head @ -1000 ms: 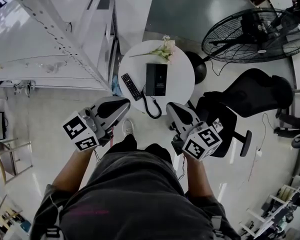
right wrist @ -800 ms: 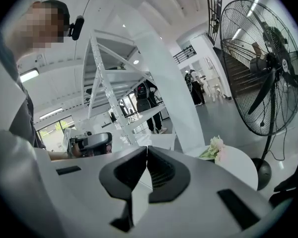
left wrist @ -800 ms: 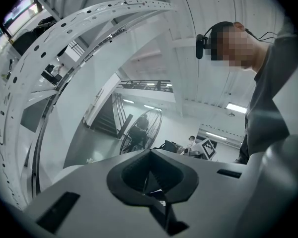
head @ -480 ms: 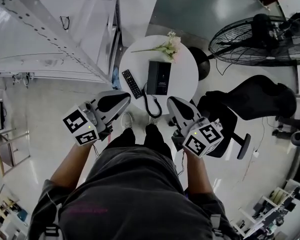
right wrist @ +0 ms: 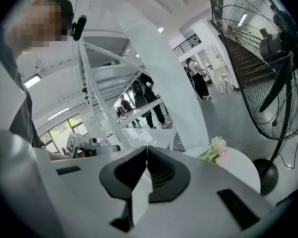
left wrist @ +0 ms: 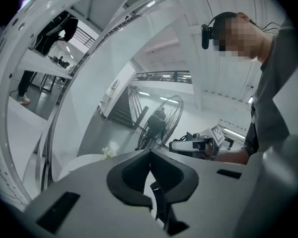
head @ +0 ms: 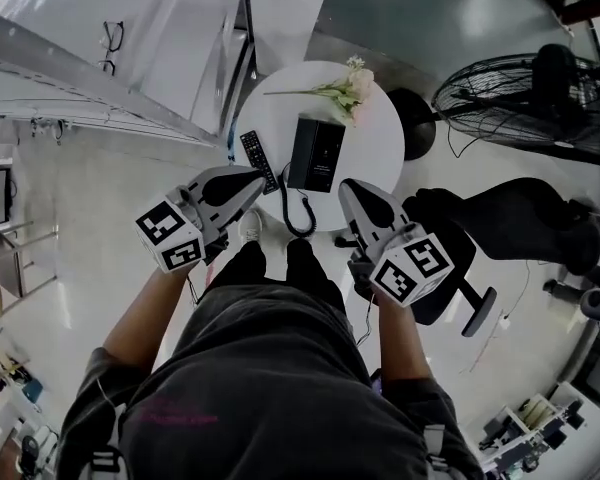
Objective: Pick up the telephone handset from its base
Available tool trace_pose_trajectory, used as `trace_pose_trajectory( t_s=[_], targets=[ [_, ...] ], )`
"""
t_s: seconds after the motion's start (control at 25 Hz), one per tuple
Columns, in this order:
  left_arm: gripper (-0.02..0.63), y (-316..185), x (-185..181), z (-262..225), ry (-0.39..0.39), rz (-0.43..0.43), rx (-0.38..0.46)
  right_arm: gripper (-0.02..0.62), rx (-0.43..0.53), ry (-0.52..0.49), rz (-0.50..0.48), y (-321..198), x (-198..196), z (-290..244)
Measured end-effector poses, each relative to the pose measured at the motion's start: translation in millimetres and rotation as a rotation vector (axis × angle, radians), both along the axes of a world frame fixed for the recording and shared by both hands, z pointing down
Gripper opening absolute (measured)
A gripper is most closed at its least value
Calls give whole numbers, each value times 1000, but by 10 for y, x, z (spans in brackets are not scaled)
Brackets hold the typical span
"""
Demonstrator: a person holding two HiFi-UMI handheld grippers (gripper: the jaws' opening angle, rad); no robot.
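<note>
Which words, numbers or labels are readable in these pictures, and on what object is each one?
No text is legible.
Pink print on the shirt: too blurred to read.
Remote control buttons: too small to read.
Marker cubes, left and right: patterns only, no letters.

Open industrial hall: big floor fan [head: 520,106], staircase [right wrist: 246,58], glossy floor [head: 100,228].

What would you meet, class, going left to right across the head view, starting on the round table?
remote → telephone → fan
</note>
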State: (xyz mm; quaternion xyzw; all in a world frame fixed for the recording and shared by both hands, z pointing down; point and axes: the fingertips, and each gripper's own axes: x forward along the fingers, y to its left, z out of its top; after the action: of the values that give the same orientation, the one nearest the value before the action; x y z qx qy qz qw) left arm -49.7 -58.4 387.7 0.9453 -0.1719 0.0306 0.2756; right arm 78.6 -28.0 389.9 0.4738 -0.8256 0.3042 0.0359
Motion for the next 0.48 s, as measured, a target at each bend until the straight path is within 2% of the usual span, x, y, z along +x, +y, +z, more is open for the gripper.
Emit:
trace_pose_trajectory(
  t_s=[0.24, 0.48],
  targets=[
    [14, -179, 213, 503, -54, -41, -46, 20, -40, -1, -56, -160, 190, 229],
    [15, -328, 316, 1199, -133, -64, -143, 20, -87, -3, -101, -259, 298, 508]
  ],
)
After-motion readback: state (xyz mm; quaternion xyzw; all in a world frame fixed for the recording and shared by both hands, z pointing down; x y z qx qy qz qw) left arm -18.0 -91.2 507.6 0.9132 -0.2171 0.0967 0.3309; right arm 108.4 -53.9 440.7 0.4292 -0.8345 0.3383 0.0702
